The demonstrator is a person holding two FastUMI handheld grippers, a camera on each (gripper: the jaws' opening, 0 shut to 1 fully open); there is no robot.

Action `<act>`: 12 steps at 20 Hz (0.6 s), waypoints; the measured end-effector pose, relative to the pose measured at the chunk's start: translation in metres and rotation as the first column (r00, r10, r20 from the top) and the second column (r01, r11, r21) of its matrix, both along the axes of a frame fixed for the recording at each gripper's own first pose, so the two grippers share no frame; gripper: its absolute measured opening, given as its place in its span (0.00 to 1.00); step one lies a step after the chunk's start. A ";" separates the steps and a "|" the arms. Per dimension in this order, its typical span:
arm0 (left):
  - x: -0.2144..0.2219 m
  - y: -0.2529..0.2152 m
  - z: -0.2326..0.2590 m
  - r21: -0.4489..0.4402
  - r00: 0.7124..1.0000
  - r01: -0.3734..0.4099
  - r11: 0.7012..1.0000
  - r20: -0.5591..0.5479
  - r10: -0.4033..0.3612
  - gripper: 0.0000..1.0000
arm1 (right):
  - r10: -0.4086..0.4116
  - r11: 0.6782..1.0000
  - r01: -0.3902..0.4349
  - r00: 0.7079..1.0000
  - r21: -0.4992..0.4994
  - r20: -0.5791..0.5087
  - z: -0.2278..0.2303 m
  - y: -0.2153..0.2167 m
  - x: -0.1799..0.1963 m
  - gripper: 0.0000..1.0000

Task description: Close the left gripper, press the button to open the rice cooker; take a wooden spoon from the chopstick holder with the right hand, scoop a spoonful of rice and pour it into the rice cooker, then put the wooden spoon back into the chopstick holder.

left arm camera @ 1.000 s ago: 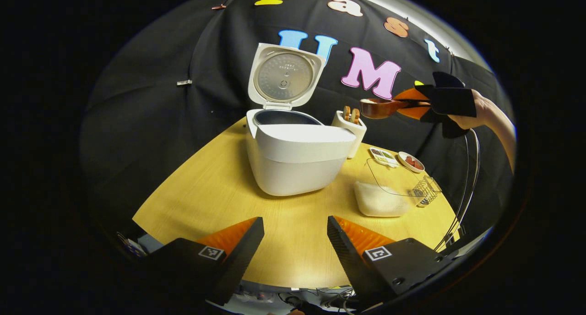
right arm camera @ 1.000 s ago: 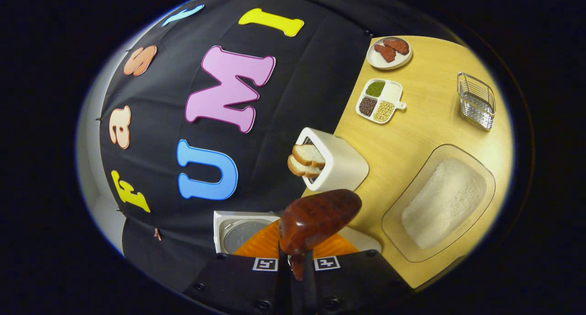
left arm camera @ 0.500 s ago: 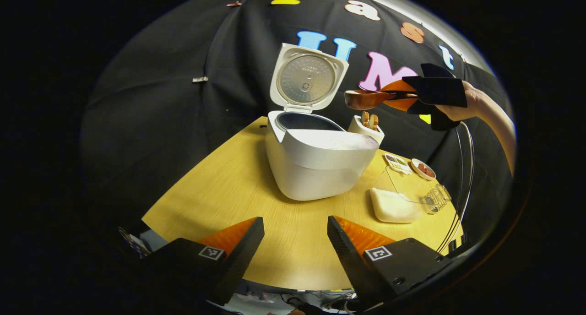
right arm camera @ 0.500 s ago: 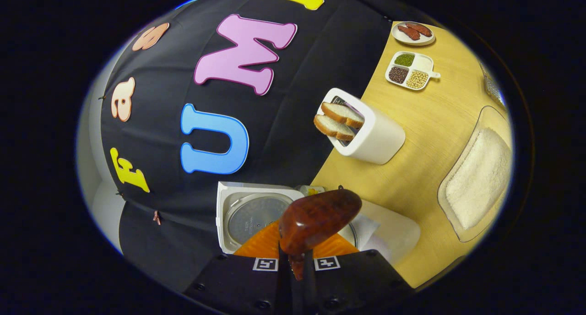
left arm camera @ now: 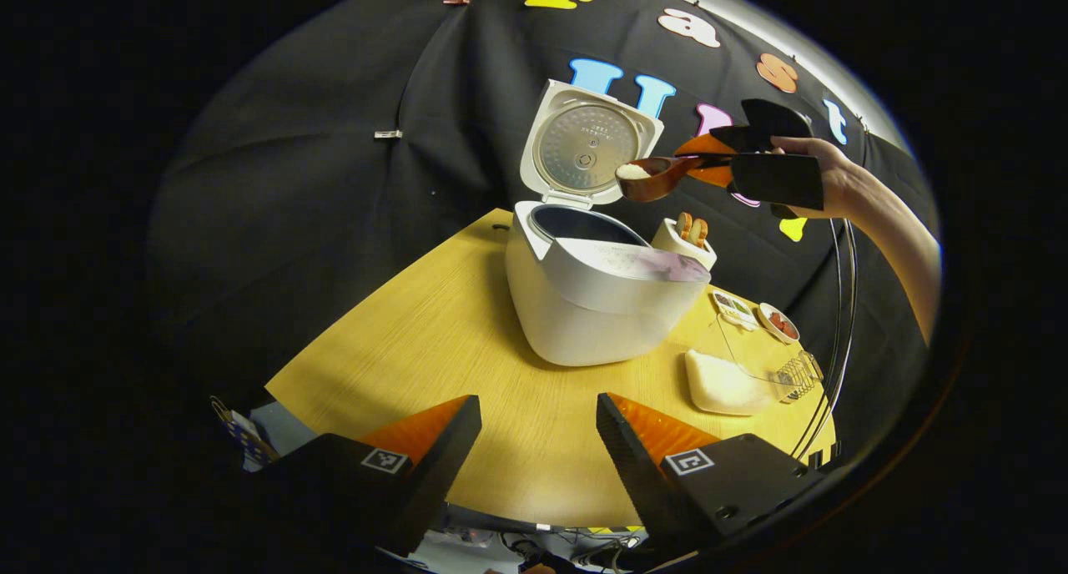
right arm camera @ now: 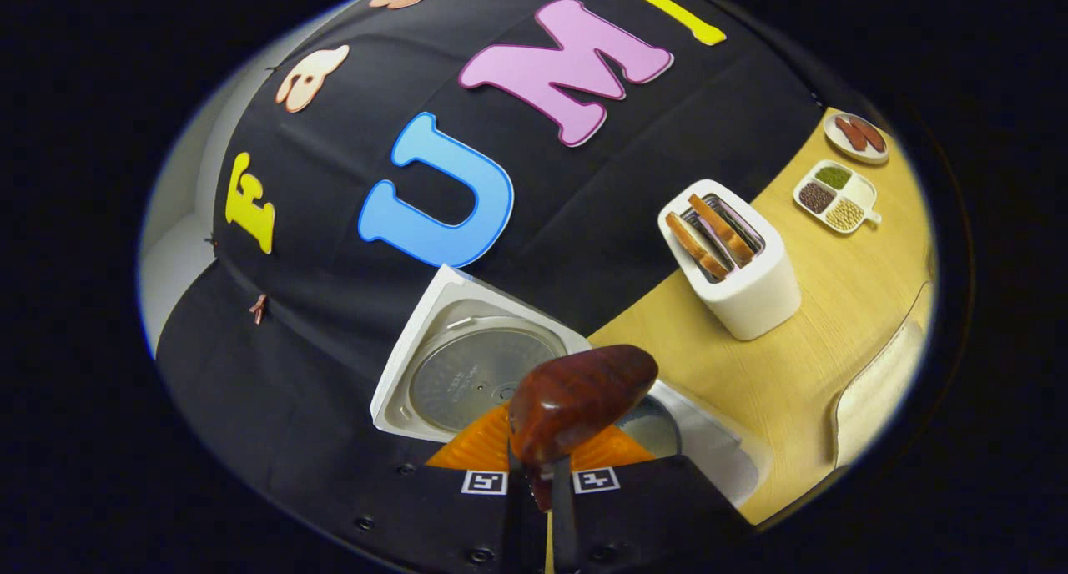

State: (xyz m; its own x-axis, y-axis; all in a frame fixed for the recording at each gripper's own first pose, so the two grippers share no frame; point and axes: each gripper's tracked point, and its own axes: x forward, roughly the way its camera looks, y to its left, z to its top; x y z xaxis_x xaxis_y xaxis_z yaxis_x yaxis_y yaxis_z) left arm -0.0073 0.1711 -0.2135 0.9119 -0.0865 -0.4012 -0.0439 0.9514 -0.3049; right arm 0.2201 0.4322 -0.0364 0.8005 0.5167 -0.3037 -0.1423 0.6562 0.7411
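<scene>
Left gripper view: cooker (left arm camera: 596, 299) on counter (left arm camera: 434, 349), lid (left arm camera: 588, 148) up; right gripper (left arm camera: 709, 158) w/ jaws clamped on spoon (left arm camera: 655, 178), bowl w/ rice held above the pot opening; left gripper (left arm camera: 538, 436) low over counter edge, jaws apart, holding nothing; rice tray (left arm camera: 726, 382) right of cooker. Right gripper view: spoon's (right arm camera: 580, 399) underside, no rice visible; toaster (right arm camera: 734, 261) w/ two bread slices beyond cooker (right arm camera: 709, 440).

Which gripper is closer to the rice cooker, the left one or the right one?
The right gripper is closer: it holds the wooden spoon just above the open rice cooker. The left gripper hangs back over the table's near edge.
</scene>
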 end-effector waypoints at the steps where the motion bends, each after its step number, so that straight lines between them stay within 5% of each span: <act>1: -0.001 0.001 0.000 0.003 1.000 -0.001 1.000 0.002 0.001 0.96 | 0.004 1.000 -0.003 0.999 -0.025 0.032 0.005 0.003 0.002 0.13; 12: -0.015 -0.005 0.001 0.010 1.000 0.020 1.000 0.006 -0.020 0.96 | 0.005 0.986 0.028 0.979 -0.162 0.204 0.014 0.006 0.019 0.13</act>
